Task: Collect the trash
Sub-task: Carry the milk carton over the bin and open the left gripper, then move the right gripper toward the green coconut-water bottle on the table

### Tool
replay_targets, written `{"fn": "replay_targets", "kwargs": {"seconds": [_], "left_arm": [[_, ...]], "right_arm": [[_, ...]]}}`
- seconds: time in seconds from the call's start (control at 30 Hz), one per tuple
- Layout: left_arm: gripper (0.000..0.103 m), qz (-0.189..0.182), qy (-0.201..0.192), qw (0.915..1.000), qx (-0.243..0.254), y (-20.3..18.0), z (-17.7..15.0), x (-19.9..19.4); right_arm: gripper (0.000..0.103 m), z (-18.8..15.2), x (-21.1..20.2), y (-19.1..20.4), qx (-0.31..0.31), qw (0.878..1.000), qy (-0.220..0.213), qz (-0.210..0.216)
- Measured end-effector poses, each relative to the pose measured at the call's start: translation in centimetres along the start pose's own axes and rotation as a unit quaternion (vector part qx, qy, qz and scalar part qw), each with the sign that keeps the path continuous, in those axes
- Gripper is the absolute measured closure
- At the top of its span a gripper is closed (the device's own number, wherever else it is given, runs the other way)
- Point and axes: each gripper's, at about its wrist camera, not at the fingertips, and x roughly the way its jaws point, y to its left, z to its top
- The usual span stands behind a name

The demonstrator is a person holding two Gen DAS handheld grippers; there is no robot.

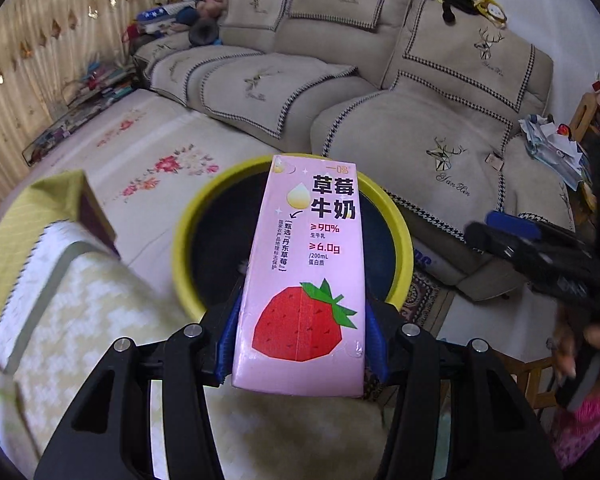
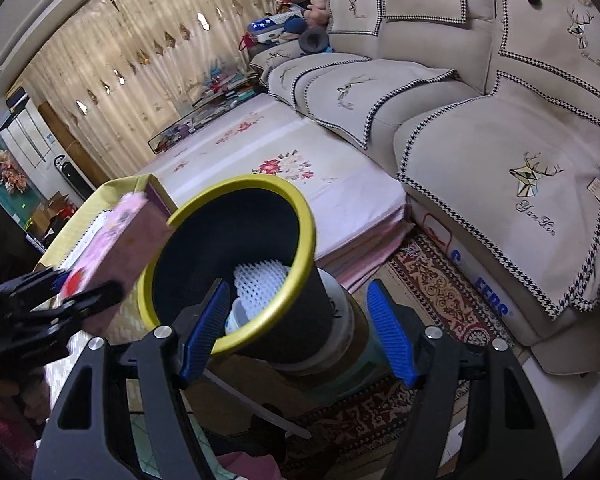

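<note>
At centre frame the left gripper (image 1: 300, 344) clamped the pink milk carton (image 1: 304, 276) over the yellow-rimmed bin (image 1: 396, 216), seemingly ready to drop it in, while the right gripper (image 2: 296, 332) stood wide, empty, straddling the rim.

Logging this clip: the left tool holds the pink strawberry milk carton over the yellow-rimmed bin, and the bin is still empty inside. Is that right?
Not quite. The left tool does hold the pink milk carton over the yellow-rimmed bin, but the bin is not empty: the right wrist view shows white foam netting and another pale item already inside.
</note>
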Motion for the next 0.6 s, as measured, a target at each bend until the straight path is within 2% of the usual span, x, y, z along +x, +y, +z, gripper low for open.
{"fn": "replay_targets", "kwargs": {"seconds": [0.03,0.07,0.13,0.27,0.37,0.5,0.6], "left_arm": [[0.049,0.0,0.003,1.0,-0.004,-0.2,0.5,1.0],[0.039,0.0,0.004,1.0,-0.007,-0.3,0.7,1.5],[0.029,0.004,-0.003,0.9999,-0.015,-0.3,1.0,2.0],[0.027,0.002,-0.023,0.9994,-0.027,0.0,0.3,0.3],[0.019,0.012,-0.062,0.997,-0.045,1.1,-1.8,-3.7],[0.015,0.018,-0.107,0.99,-0.09,3.7,-6.8,-10.0],[0.014,0.03,-0.123,0.9841,-0.125,6.0,-10.6,-13.6]], "right_arm": [[0.035,0.0,-0.1,0.0,0.001,1.0,-0.001,-0.001],[0.035,-0.1,-0.2,0.0,0.001,1.0,-0.001,-0.001],[0.035,0.0,-0.2,0.2,0.0,1.0,0.0,0.0],[0.035,-0.2,-0.1,1.2,-0.014,1.0,0.004,0.005],[0.035,-0.6,0.2,2.7,-0.028,0.999,0.009,0.013],[0.035,-1.2,0.9,5.1,-0.05,0.998,0.02,0.026],[0.035,-1.9,1.5,7.5,-0.068,0.997,0.029,0.037]]}}
